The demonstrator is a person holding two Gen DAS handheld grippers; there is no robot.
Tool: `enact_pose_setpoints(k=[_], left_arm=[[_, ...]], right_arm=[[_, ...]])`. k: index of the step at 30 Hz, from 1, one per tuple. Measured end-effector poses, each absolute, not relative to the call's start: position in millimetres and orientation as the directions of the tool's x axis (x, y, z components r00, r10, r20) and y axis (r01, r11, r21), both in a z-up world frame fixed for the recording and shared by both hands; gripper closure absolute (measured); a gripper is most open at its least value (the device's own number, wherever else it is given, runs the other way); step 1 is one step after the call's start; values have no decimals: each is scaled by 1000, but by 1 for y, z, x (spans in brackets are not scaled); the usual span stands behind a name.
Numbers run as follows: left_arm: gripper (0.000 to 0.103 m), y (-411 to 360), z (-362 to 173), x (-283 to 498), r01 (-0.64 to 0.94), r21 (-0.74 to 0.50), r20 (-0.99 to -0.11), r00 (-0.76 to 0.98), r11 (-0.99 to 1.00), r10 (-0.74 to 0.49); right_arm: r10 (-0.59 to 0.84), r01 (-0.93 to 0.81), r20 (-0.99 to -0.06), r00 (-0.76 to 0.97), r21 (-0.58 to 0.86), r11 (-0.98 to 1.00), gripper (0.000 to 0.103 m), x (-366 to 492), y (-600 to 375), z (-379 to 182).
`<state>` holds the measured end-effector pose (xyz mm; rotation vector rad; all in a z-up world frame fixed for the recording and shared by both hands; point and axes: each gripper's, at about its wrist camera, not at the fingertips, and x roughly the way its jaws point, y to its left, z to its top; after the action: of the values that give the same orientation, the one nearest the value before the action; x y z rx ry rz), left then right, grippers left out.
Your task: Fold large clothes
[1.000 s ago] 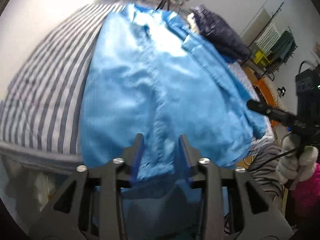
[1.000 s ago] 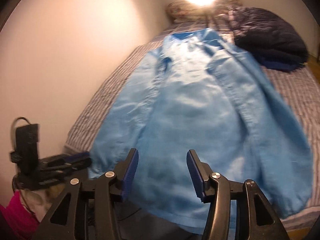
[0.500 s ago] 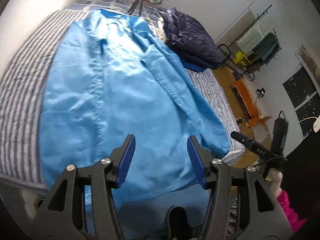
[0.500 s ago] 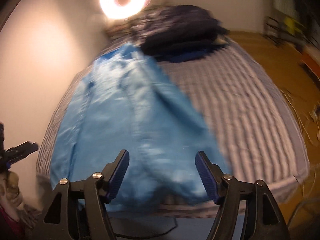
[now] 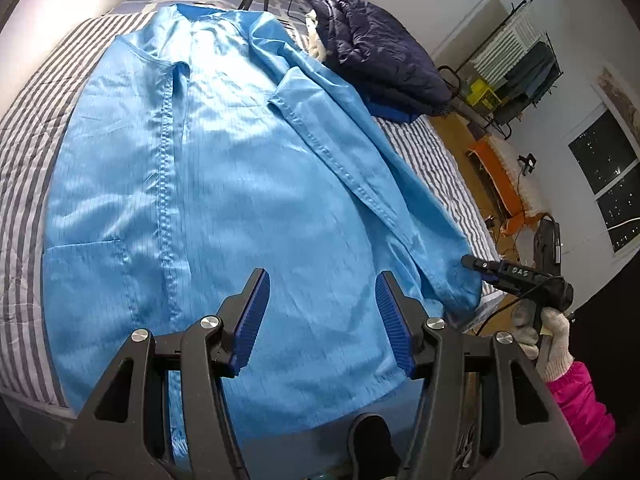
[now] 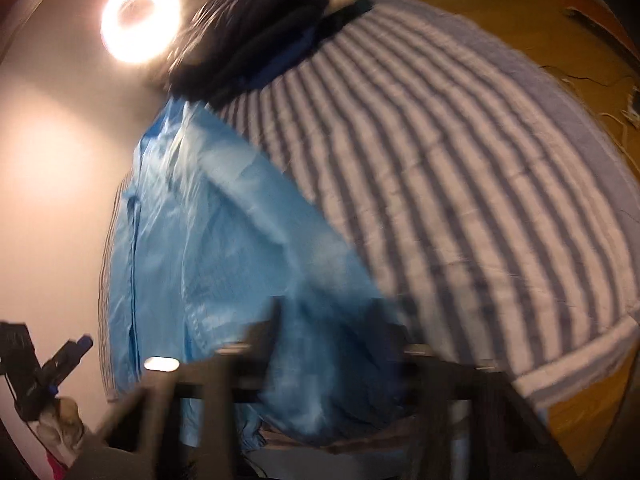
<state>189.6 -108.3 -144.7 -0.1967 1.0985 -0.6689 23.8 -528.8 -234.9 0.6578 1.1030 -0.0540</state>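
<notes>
The only lettering, white marks on the right claw (image 5: 472,263), is too small to read.

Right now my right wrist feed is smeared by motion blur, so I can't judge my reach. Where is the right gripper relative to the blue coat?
Observer: In the left wrist view, the right gripper has its tip at the sleeve cuff of the blue coat, near the bed's edge. I cannot tell whether it is open or shut.
Operator: And the left gripper?
Observer: The left gripper is open above the coat's hem, with nothing between its fingers.
Operator: Is the coat flat?
Observer: Mostly. It lies front up on the striped bedspread, with that sleeve along its side.
</notes>
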Motion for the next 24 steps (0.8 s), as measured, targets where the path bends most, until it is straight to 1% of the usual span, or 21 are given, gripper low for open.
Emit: enact_pose_setpoints(k=[1, 2, 5, 7, 9, 13, 17, 20, 24], left_arm=[[47, -108, -144, 191, 403, -465, -754, 285, 788, -591], [47, -108, -143, 191, 405, -465, -751, 290, 787, -593], [47, -104, -139, 194, 394, -473, -742, 304, 788, -598], [47, -101, -138, 196, 385, -477, -737, 314, 790, -598], [47, -97, -136, 198, 374, -473, -736, 329, 798, -591], [47, -87, -137, 202, 342, -479, -735, 347, 808, -582], [47, -74, -137, 208, 295, -497, -727, 371, 816, -578], [47, -63, -135, 212, 256, -508, -720, 398, 822, -569], [47, -49, -133, 217, 213, -512, -714, 432, 832, -550]], right_arm=[[279, 340, -832, 479, 469, 815, 97, 26, -524, -232], [270, 327, -829, 489, 461, 825, 100, 29, -519, -228], [210, 290, -811, 546, 418, 861, 103, 31, -503, -206], [152, 256, -796, 586, 360, 897, 103, 30, -489, -187], [127, 188, -767, 629, 309, 932, 103, 30, -468, -167], [169, 52, -733, 659, 269, 962, 103, 32, -422, -151], [222, -109, -739, 636, 199, 974, 103, 40, -366, -152], [298, -244, -758, 580, 188, 951, 103, 49, -321, -163], [389, -440, -802, 454, 178, 880, 102, 50, -258, -190]])
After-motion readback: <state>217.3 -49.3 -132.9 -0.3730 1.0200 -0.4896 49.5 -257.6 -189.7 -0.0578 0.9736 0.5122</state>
